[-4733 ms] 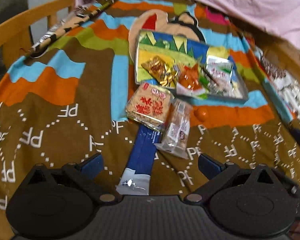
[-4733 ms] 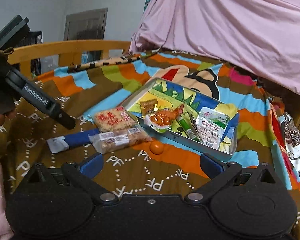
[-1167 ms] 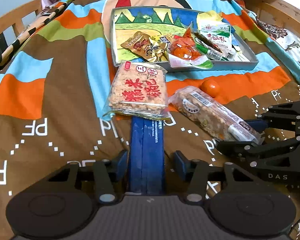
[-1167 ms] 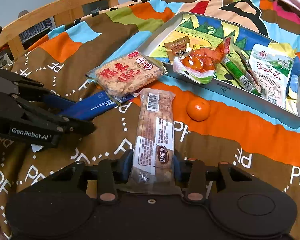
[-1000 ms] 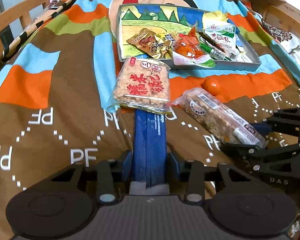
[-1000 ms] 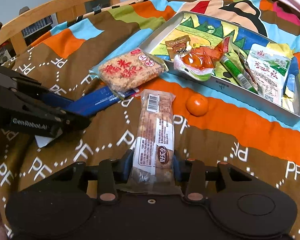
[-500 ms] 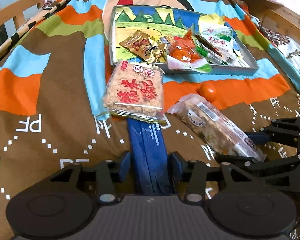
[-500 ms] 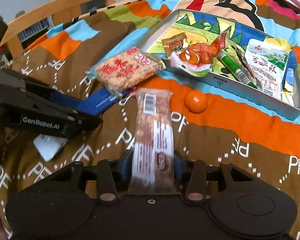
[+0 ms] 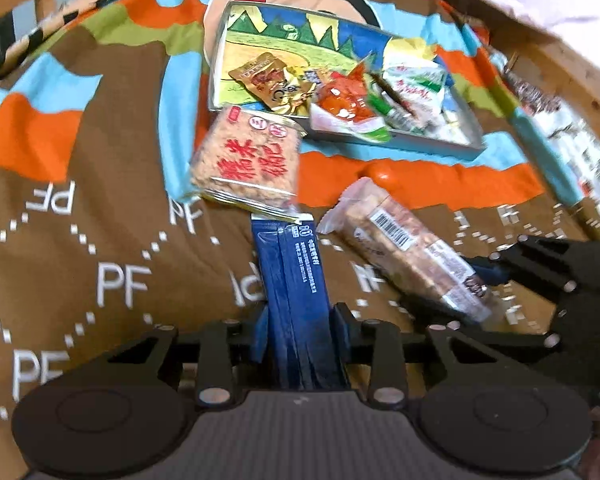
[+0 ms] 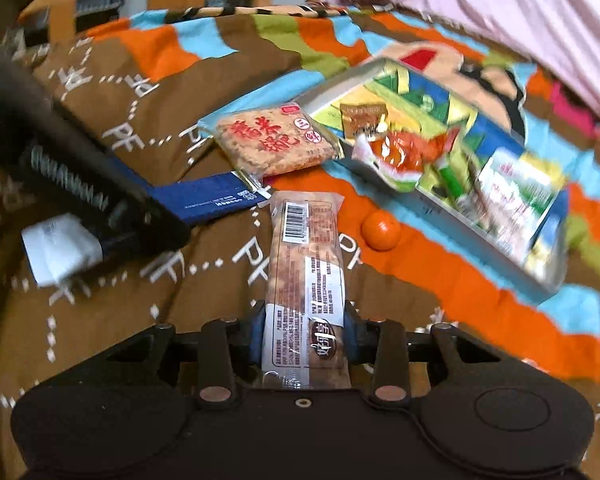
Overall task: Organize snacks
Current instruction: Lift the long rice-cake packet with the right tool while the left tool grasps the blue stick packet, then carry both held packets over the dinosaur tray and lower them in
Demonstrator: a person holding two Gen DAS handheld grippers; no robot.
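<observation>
We note the blue snack packet (image 9: 294, 280) pinched between the two fingers of the left gripper (image 9: 300, 332), its near end running back under the gripper body and its far end tucked beneath the rice cracker pack (image 9: 248, 164). From the right wrist view we see the same packet's white end sticking out behind the left gripper (image 10: 100, 200). The clear-wrapped nut bar (image 10: 306, 268) sits clamped in the right gripper (image 10: 305, 336), lengthwise along the fingers, barcode end pointing away from us. In the left wrist view that bar (image 9: 404, 248) slants across the blanket with the right gripper (image 9: 480, 292) closed on its lower end.

Just beyond the bar's tip we log a small orange (image 10: 381, 230) lying loose on the patterned blanket (image 9: 100, 160), near the front wall of the metal tray (image 9: 440, 146). The rice cracker pack touches the tray's near corner. Inside the tray: a gold-brown sachet (image 9: 270, 80), an orange-red pouch (image 9: 342, 100), a green stick (image 10: 450, 174), and a white-green packet (image 9: 418, 84). Both views are motion-blurred.
</observation>
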